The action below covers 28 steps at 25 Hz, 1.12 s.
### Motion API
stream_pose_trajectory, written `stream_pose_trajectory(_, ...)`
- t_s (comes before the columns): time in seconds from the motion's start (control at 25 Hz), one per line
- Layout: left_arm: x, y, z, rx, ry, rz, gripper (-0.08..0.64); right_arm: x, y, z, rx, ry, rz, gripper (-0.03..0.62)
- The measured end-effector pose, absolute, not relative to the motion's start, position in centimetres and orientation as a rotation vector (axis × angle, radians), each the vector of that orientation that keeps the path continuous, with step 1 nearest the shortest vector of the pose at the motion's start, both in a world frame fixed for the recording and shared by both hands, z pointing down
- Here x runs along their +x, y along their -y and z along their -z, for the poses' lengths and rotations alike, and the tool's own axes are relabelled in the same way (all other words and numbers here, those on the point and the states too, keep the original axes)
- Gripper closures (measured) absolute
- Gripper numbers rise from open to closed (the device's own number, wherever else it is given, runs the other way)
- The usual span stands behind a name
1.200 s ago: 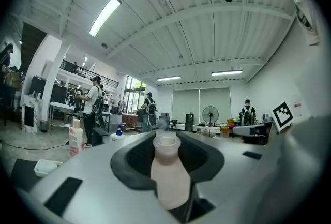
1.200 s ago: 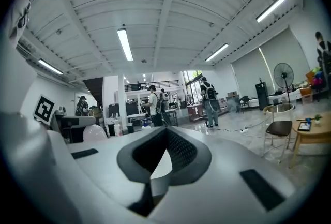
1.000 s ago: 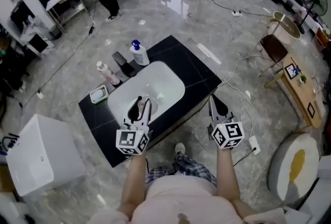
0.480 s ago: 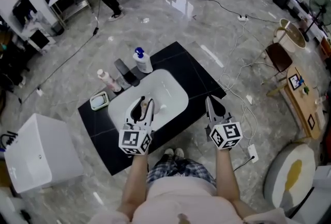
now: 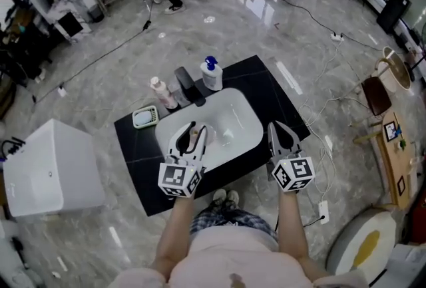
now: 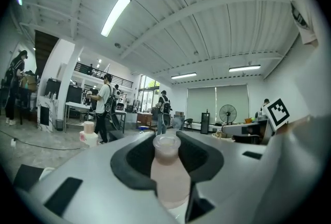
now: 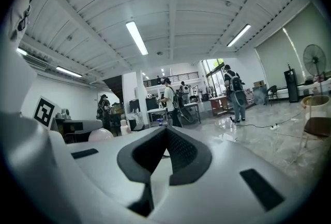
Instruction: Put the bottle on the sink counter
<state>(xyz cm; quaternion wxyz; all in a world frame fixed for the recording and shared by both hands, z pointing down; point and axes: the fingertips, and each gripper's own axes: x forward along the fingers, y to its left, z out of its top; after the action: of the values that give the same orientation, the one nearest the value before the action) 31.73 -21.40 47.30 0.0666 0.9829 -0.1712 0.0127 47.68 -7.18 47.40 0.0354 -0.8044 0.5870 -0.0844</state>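
Left gripper view shows the pink bottle (image 6: pixel 168 176) upright at lower centre. Your left gripper (image 6: pixel 166 140) clamps it, with the jaws about half apart and pressing on both of its sides. In the head view the bottle sits over the left edge of the white sink (image 5: pixel 233 122), just left of centre. Your right gripper (image 7: pixel 166 134) has its jaws together on nothing. On the black counter (image 5: pixel 276 107), up and left of the sink, stand one more pink bottle (image 5: pixel 162 92), one blue-capped pump bottle (image 5: pixel 212 74) and one green dish (image 5: pixel 144 118).
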Motion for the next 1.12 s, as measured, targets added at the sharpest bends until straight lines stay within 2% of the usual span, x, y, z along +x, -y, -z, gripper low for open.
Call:
stream_pose_trajectory(0.36, 21.2, 28.1, -49.0, 2.866, 0.908, -0.067, 0.419, 37.8, 19.6, -48.2, -2.155, -2.192, 0.293, 0.577)
stream_pose_trajectory(0.72, 8.7, 36.1, -51.8, 2.697, 1.261, -0.092, 0.419, 21.2, 33.0, -50.1, -1.731, -2.577, 0.35, 0.577)
stream_pose_trajectory(1.12, 4.8, 43.9, -54.0, 2.607, 1.432, -0.094, 0.419, 12.2, 44.0, -52.5, -1.568, -2.714, 0.396, 0.577)
